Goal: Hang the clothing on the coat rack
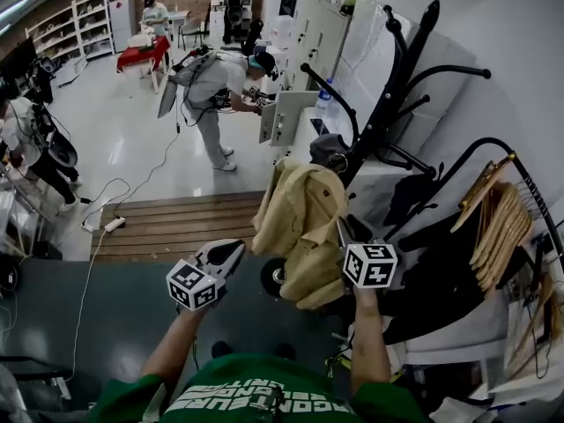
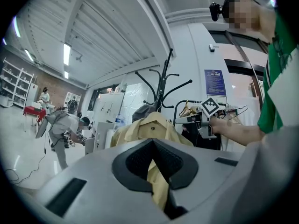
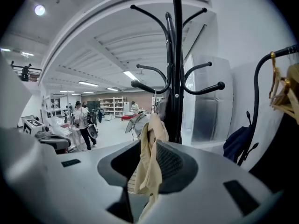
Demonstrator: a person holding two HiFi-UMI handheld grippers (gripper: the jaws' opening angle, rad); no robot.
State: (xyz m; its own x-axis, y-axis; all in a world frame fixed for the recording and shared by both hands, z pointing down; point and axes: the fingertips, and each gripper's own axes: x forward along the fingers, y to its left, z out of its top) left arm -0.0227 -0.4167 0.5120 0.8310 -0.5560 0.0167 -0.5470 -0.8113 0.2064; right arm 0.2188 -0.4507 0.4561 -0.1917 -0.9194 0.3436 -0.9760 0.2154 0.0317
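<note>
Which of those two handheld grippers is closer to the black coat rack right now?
Right. The right gripper, clamping the yellow jacket, has the coat rack pole close ahead of it; the left gripper holds the jacket's other side, farther from the rack.

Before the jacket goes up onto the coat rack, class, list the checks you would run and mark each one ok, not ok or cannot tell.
1. Left tool shut on the tan jacket: ok.
2. Right tool shut on the jacket too: ok.
3. Bare hooks on the black coat rack: ok, several show empty.
4. Jacket at hook height: not ok, it hangs below the upper hooks.
5. Collar loop to catch a hook: cannot tell.
6. Bystander clear of the rack: ok, standing well apart.
</note>
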